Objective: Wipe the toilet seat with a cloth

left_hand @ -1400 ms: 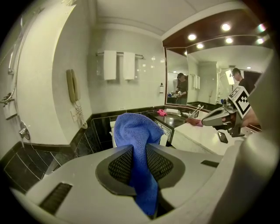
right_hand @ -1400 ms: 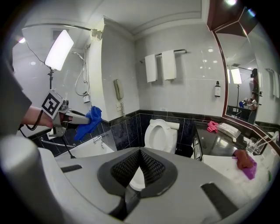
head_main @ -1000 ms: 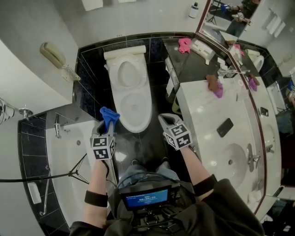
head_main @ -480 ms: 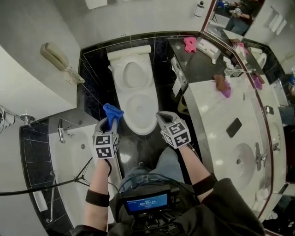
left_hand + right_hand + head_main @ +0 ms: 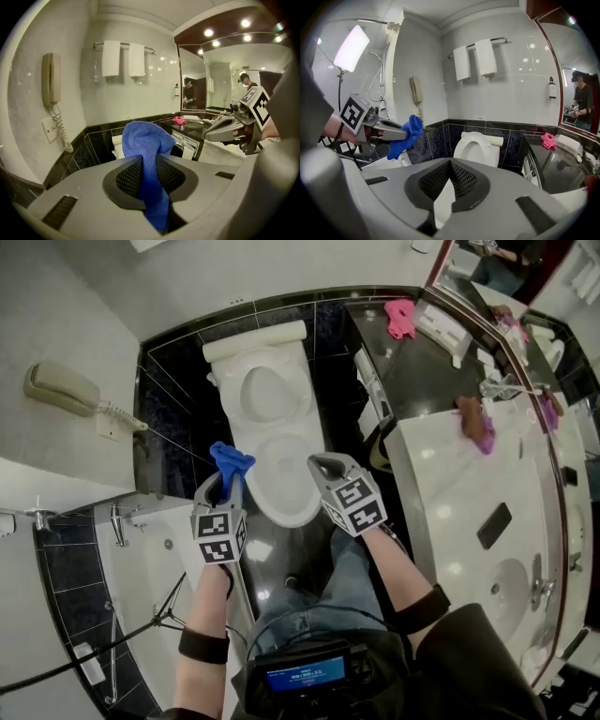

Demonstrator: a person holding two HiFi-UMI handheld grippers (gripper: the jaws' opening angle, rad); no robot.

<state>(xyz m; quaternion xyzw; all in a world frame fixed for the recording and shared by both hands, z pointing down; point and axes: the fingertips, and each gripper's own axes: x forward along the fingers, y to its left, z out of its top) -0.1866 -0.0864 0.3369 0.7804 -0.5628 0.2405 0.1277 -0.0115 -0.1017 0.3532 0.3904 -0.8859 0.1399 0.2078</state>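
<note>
While the head view looks steeply down, it places a beige corded wall telephone at ten o'clock and a white bathtub at eight o'clock. Next comes the left hand-held gripper, pointing to twelve o'clock. Its own view shows the jaws of the left hand-held gripper pinching a blue terry cloth, which bunches up above the tips. From overhead the cloth sits at nine o'clock of the bowl. The right gripper view shows the cloth in the air, apart from the porcelain.

At twelve o'clock stands the white ceramic toilet, an oval part raised against its tank. Whether that part is seat or lid I cannot tell. At three o'clock of the bowl's rim is the right hand-held gripper. Its own view shows the right hand-held gripper with jaws pressed together on nothing. White porcelain shows through the slot behind the tips.

At two o'clock lies the white marble surface. A crumpled pink cloth rests on a black ledge at one o'clock.

Only the gripper views show the two white towels on a wall rail. Only the right one shows a bright panel lamp.
</note>
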